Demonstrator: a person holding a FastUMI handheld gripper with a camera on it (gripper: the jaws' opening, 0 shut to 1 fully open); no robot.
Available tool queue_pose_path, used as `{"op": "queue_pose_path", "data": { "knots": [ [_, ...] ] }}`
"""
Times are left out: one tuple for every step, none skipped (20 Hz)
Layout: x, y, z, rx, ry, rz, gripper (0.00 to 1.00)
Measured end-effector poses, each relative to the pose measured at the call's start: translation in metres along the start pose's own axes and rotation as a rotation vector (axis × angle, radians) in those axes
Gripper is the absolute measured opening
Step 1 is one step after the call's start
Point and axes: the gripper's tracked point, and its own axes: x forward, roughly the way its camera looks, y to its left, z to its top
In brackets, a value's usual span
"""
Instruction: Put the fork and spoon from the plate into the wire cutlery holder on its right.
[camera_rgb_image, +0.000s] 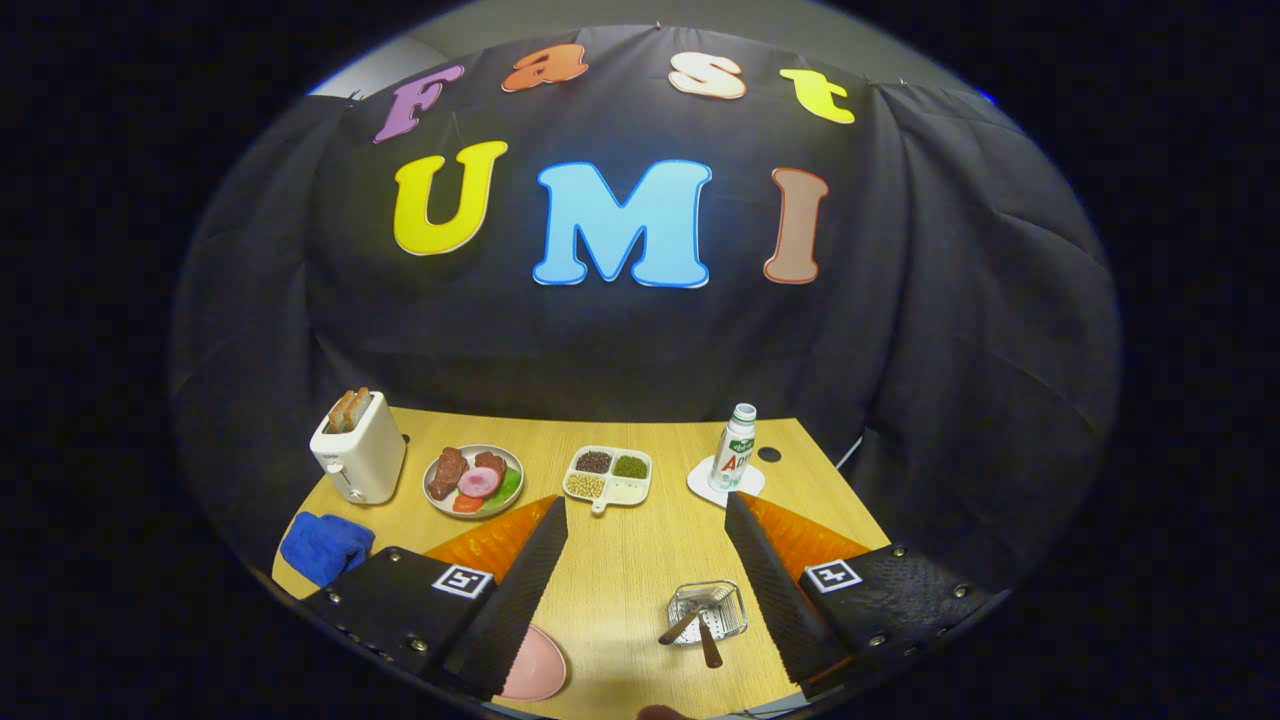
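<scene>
Two utensils (693, 628) already stand in the wire cutlery holder (722, 597), handles leaning toward the pink plate (535, 665); the gripper (645, 570) hovers released, fingers (520, 590) straddling both.

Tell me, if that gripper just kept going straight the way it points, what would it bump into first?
Probably the divided snack tray, which lies just beyond the open gripper and roughly centred between its fingers. Only bare table lies before it. Depth is hard to judge; angled higher, it might pass over to the black cloth wall.
</scene>
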Motion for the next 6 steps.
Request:
{"op": "queue_pose_path", "data": {
  "knots": [
    [-0.004,0.002,0.007,-0.005,-0.026,0.000,0.98],
    [-0.008,0.007,0.014,-0.009,-0.056,0.000,0.98],
    [-0.010,0.011,0.019,-0.009,-0.076,0.002,0.98],
    [-0.014,0.013,0.022,-0.009,-0.098,0.001,0.98],
    [-0.017,0.015,0.027,-0.004,-0.113,0.001,0.98],
    [-0.016,0.017,0.029,0.003,-0.125,-0.001,0.98]
  ]
}}
